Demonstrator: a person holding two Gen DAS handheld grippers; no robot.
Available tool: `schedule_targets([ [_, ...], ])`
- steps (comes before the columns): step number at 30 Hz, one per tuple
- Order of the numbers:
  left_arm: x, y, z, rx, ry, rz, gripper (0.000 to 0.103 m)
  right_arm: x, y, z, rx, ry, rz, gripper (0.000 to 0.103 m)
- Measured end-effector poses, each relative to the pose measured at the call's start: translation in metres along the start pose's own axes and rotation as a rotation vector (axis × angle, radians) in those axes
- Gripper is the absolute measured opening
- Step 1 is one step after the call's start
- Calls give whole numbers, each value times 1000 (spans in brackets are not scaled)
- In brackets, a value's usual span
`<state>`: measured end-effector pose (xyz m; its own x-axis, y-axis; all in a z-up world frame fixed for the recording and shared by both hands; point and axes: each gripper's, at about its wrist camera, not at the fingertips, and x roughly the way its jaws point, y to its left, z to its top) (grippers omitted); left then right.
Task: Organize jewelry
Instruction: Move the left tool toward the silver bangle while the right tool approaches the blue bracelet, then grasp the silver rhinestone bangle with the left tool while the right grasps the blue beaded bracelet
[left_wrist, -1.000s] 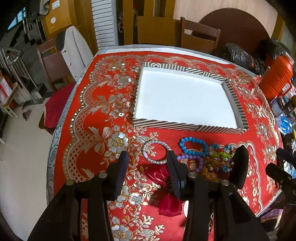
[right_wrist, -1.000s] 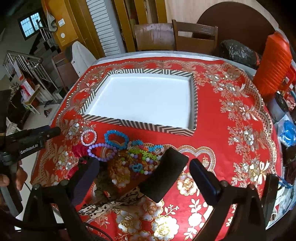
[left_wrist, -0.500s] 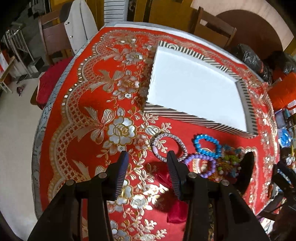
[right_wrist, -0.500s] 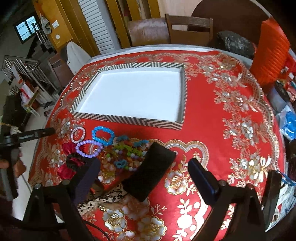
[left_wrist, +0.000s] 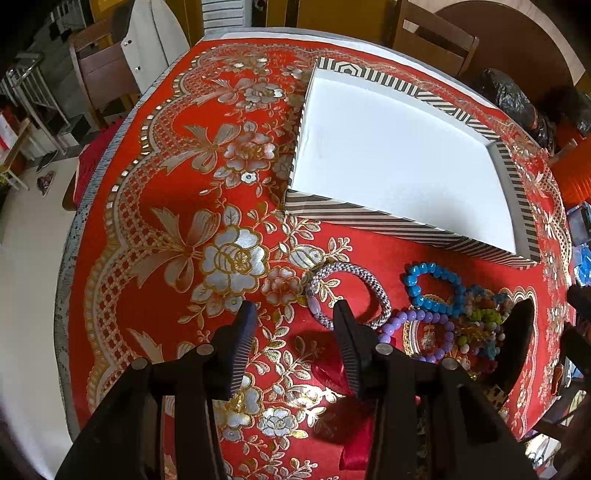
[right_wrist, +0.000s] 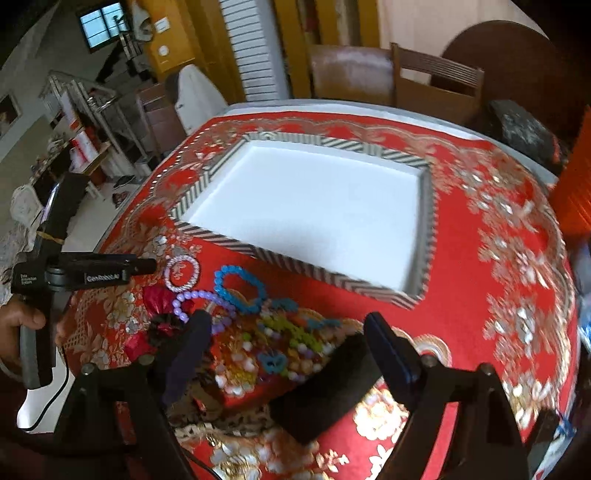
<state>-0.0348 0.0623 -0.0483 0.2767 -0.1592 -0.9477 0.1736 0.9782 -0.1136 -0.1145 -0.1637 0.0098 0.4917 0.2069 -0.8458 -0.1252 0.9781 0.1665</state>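
Here striped tray (left_wrist: 373, 218) seemingly bare inside; bracelets (right_wrist: 236, 284) lie beside it; both grippers released.

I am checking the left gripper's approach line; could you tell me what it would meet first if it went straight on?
Probably the silver braided bracelet, lying just ahead of the open left gripper near its right finger. Depth is uncertain; it might touch the red tablecloth first.

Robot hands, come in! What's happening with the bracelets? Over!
Left gripper open, empty, near silver bracelet. Right gripper open, empty, over bead pile. Tray holds nothing yet. Nothing in the way.
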Motion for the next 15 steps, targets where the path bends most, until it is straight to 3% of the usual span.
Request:
schedule_targets([
  [7, 8, 2, 3, 8, 15, -2, 28, 41, 14, 15, -47, 64, 66, 57],
  [15, 20, 0, 8, 13, 47, -20, 28, 78, 22, 21, -90, 125, 83, 52],
])
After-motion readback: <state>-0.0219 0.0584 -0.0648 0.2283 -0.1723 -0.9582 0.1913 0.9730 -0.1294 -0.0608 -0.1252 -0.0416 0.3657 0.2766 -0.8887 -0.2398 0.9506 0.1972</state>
